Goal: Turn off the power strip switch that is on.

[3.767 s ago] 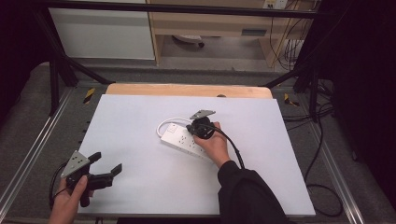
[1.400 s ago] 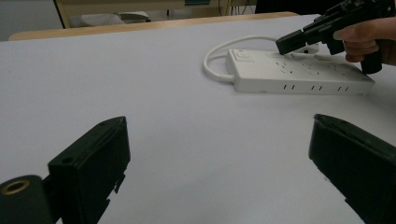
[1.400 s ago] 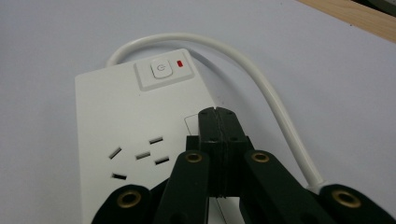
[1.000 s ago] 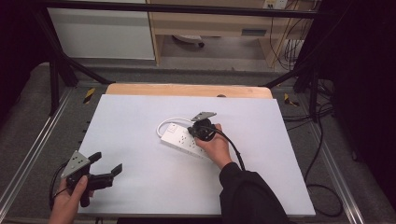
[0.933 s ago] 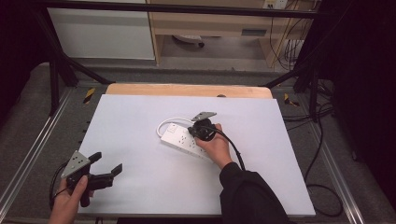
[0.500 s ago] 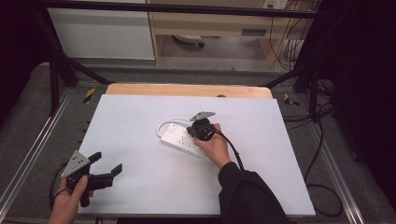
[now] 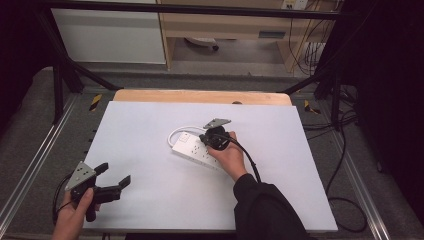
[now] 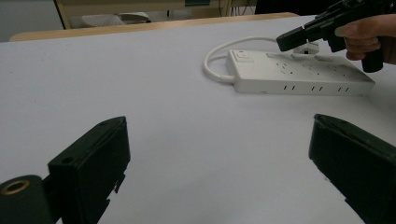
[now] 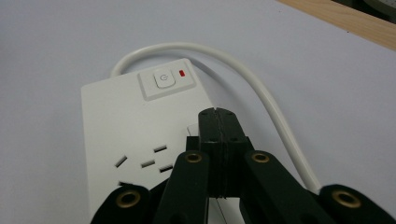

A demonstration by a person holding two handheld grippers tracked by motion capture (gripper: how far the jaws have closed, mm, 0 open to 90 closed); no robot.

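A white power strip (image 7: 196, 149) lies flat near the middle of the white table, its white cable (image 7: 172, 135) looping around its far end. In the right gripper view the strip (image 9: 121, 116) shows its power button (image 9: 163, 79) and a red light (image 9: 182, 73). My right gripper (image 9: 216, 114) is shut, jaws pressed together, with its tip just above the strip's top face short of the button. A small white part shows under the jaws; what it is stays unclear. My left gripper (image 7: 114, 174) hovers open near the table's front left corner, with bare table between its jaws (image 8: 219, 154).
The white tabletop (image 7: 150, 120) ends at a wooden strip (image 7: 200, 96) along the far edge. Metal rails and dark frame legs flank both sides, and loose cables (image 7: 345, 200) lie on the floor at the right.
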